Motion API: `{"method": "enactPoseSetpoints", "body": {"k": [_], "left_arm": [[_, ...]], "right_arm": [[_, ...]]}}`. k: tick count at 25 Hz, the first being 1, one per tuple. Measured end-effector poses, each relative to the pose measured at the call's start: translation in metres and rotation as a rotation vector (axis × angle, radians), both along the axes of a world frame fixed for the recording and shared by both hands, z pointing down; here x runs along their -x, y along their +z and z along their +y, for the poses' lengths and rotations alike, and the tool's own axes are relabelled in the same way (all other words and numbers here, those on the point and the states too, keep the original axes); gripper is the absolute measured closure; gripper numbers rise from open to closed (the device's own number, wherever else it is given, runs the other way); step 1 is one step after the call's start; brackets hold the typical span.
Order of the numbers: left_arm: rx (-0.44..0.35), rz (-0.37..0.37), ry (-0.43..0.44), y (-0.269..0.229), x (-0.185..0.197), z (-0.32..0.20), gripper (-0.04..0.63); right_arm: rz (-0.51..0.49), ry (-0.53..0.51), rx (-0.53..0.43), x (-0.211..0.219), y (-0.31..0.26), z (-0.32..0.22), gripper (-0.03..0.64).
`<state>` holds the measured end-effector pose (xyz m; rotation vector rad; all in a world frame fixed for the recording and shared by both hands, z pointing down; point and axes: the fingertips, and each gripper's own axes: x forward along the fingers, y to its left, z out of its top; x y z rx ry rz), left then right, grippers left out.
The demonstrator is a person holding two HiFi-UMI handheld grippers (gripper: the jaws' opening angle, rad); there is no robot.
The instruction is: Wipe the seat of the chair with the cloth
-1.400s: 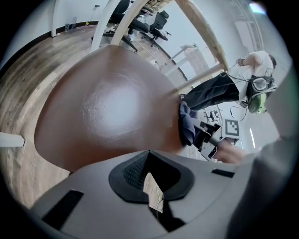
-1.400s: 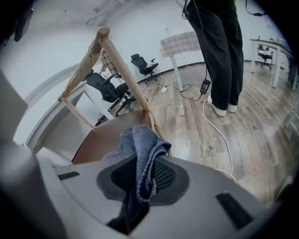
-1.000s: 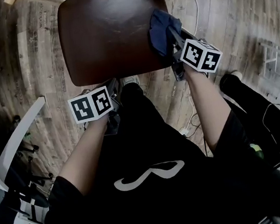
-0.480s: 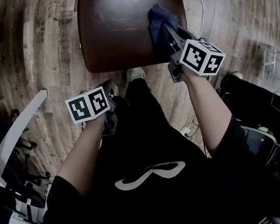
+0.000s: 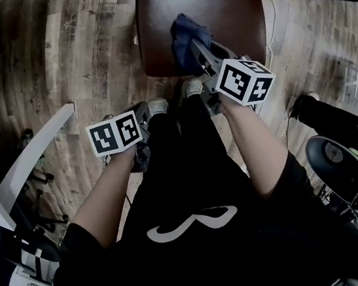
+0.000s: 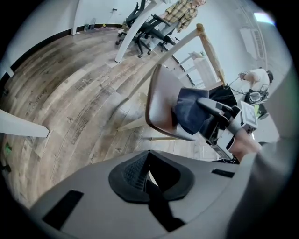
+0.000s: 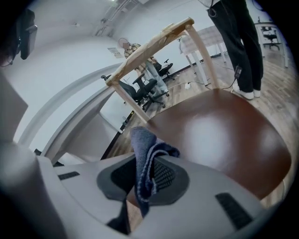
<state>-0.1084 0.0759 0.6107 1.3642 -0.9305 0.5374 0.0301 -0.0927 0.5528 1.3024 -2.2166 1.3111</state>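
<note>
My right gripper (image 7: 145, 179) clamps the dark blue cloth (image 5: 181, 38) on the glossy brown chair seat's (image 5: 223, 7) near part. My left gripper (image 6: 148, 176), nearer left, is closed and empty.

- Open-plan office or lab space, not a home.
- Black swivel office chairs (image 6: 150, 25) are parked in a cluster by white furniture, with a slanted white worktop leg (image 6: 132, 35) just in front of them.
- Grey wood-plank floor (image 5: 67, 49) throughout, plain white walls, dark skirting.
- Loose white cable (image 5: 272, 17) trails over the floor.
- Other people about: one standing in dark trousers (image 7: 238, 37), one in a plaid shirt (image 6: 180, 10) near the office chairs.
</note>
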Motion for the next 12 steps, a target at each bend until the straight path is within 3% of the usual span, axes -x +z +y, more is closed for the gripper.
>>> {"method": "enactPoseSetpoints", "body": {"k": [5,12], "left_arm": [[0.009,0.009,-0.076,0.005,0.024,0.005,0.583],[0.014,0.022,-0.084,0.010,0.023,0.020,0.583]], "right_arm": [[-0.030,-0.087,0.027,0.053,0.002,0.018,0.563],[-0.066,-0.137,0.054,0.100,0.014,0.019,0.563]]}}
